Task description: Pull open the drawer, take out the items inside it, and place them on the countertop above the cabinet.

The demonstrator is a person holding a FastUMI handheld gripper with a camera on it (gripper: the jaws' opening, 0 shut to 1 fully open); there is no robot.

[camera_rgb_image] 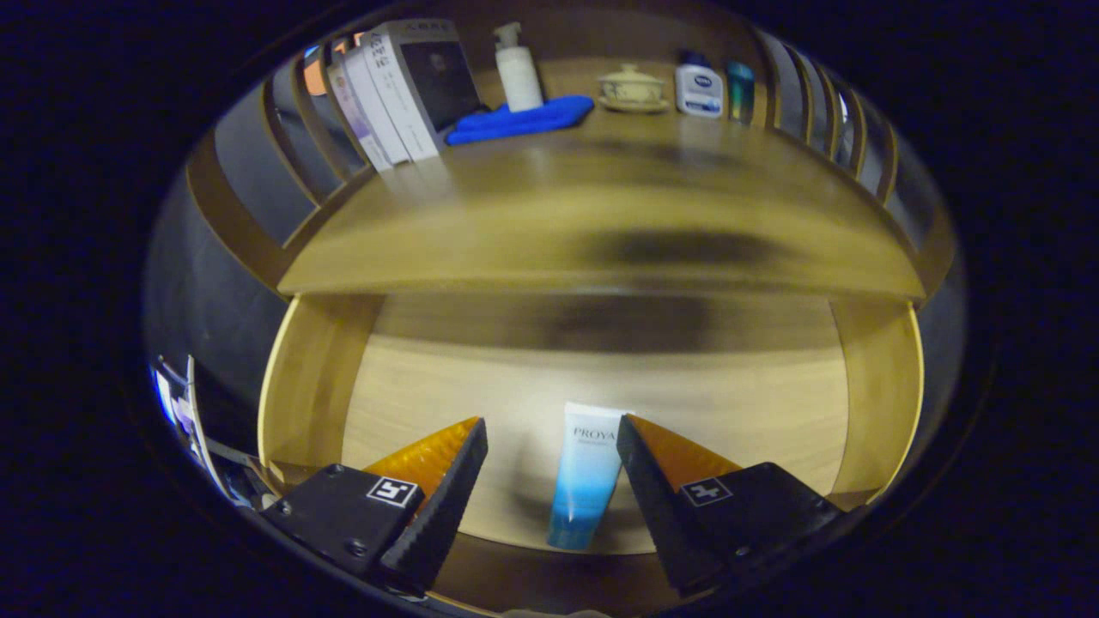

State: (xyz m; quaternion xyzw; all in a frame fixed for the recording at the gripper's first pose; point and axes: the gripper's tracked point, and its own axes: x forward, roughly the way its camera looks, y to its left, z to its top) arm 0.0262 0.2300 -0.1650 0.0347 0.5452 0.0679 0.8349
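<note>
Drawer (318,403) stood pulled open below the countertop (601,232), pale wooden floor exposed. Lay flat on that floor: one tube (586,476), white at the far end shading to blue at the near end, lengthwise toward the gripper. Sat in the gap between the two fingers, closer to the right finger (640,468) than to the left finger (451,481); looked apart from both, though contact on the right side too close to judge.

Gripper (551,427) held with fingers spread wide, clasping nothing, poised above the drawer's front edge.

On the countertop, well beyond the fingers, along the back: a few books (403,90) leaning at the left; a blue cloth (519,120) beside them; a white pump bottle (519,69) just behind the cloth. Further right, a small lidded cup on a saucer (633,88), then a white bottle with a blue cap (697,86), then a teal bottle (740,86) just beside it. Middle and front of the countertop blurred, with a dark shadow across it. Slatted wooden rails (283,146) curved round both sides.
</note>
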